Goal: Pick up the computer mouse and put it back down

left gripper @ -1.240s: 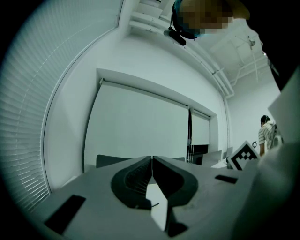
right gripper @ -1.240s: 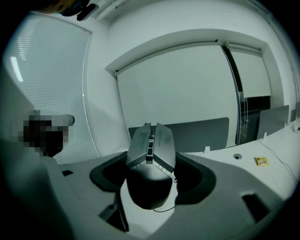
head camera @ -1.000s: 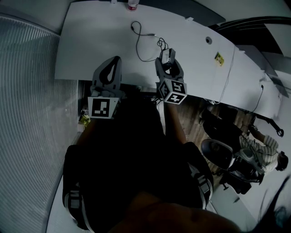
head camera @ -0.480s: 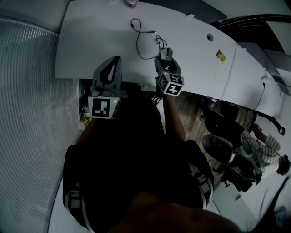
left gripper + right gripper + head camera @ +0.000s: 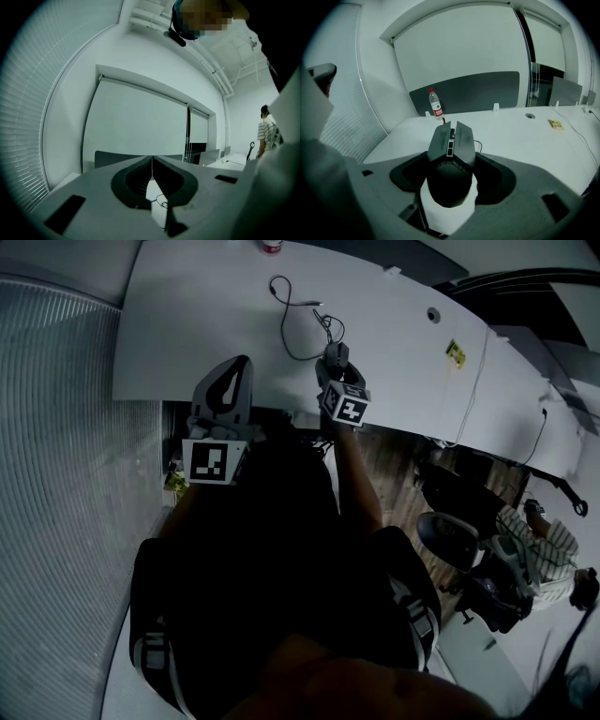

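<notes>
A dark grey wired computer mouse (image 5: 453, 140) sits between the jaws of my right gripper (image 5: 451, 164), which is shut on its sides. In the head view the right gripper (image 5: 334, 367) holds the mouse (image 5: 336, 354) over the white desk (image 5: 206, 315), a little in from the front edge. The mouse's black cable (image 5: 298, 324) trails in loops across the desk toward the back. My left gripper (image 5: 227, 388) hovers at the desk's front edge, left of the mouse. Its jaws (image 5: 152, 159) are pressed together with nothing between them.
A water bottle (image 5: 436, 104) with a red cap stands at the desk's back edge before a grey divider. To the right are a cable hole (image 5: 431, 322) and a yellow sticker (image 5: 454, 357). Office chairs (image 5: 450, 540) and a person in a striped shirt (image 5: 534, 540) are beyond the desk's right end.
My right gripper has moved farther over the desk, away from the front edge, carrying the mouse. The left gripper has stayed in place.
</notes>
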`<state>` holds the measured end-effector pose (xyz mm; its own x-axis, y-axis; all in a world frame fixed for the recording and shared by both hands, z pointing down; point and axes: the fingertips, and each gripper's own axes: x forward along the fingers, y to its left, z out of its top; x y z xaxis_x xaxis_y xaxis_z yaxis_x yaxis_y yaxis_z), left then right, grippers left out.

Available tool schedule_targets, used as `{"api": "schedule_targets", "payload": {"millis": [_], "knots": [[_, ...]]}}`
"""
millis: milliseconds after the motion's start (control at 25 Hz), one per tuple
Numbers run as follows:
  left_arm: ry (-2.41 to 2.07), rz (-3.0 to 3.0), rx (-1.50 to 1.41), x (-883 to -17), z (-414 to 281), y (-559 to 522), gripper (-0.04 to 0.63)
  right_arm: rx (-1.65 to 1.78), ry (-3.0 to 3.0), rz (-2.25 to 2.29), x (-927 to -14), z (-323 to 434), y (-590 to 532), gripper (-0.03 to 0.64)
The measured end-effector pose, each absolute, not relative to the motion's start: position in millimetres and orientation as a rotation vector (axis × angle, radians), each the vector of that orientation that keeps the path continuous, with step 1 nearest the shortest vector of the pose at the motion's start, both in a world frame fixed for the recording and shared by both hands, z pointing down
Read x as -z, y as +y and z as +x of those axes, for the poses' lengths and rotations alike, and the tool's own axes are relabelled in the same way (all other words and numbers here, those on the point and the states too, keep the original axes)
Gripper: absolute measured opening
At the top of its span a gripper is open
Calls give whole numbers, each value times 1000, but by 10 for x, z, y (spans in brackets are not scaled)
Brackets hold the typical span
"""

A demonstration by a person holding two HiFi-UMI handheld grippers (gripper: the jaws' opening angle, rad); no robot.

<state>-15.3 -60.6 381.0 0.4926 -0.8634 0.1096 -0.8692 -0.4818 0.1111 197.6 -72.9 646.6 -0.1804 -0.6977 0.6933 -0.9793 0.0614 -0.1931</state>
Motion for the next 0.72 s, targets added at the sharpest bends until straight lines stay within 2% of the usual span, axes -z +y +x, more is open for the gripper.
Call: {"api": "schedule_targets", "payload": {"millis": [720], "knots": [[-1486,2572,-82,-3869,-98,-614,6,-994,-1764,1562,-7179,2103,-565,288]]}}
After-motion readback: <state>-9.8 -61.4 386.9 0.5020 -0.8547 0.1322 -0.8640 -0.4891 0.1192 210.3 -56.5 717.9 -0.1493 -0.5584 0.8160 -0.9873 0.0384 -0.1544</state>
